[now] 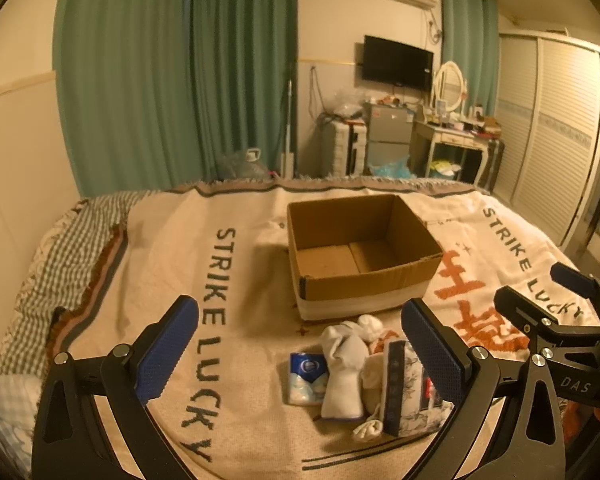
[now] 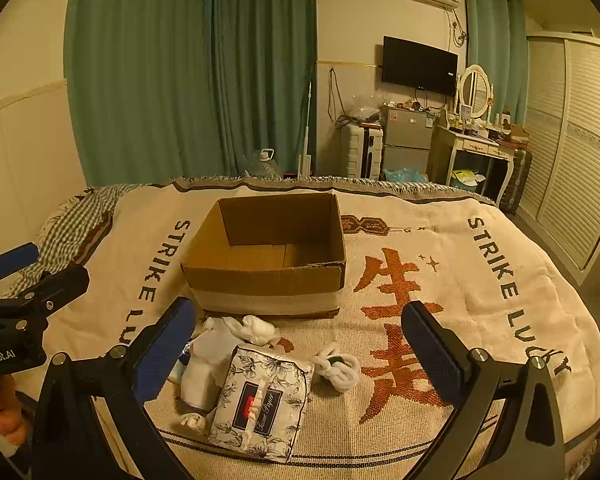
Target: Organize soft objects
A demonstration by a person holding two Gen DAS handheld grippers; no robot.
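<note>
An open, empty cardboard box (image 1: 360, 252) (image 2: 268, 252) sits on the bed's blanket. In front of it lie soft items: a floral tissue pack (image 2: 262, 400) (image 1: 404, 392), white rolled socks (image 1: 344, 364) (image 2: 208, 364), a small white bundle (image 2: 258, 328), a white knotted roll (image 2: 336, 368) and a blue-white small tissue packet (image 1: 306, 378). My left gripper (image 1: 300, 356) is open and empty above the items. My right gripper (image 2: 300, 356) is open and empty above the tissue pack. The right gripper also shows at the right in the left wrist view (image 1: 540, 312).
The bed carries a cream blanket (image 2: 440, 280) with "STRIKE LUCKY" lettering. Green curtains (image 2: 188, 72), a fridge (image 2: 406, 136), a dressing table (image 2: 480, 148) and a wardrobe (image 2: 572, 140) stand beyond the bed's far edge.
</note>
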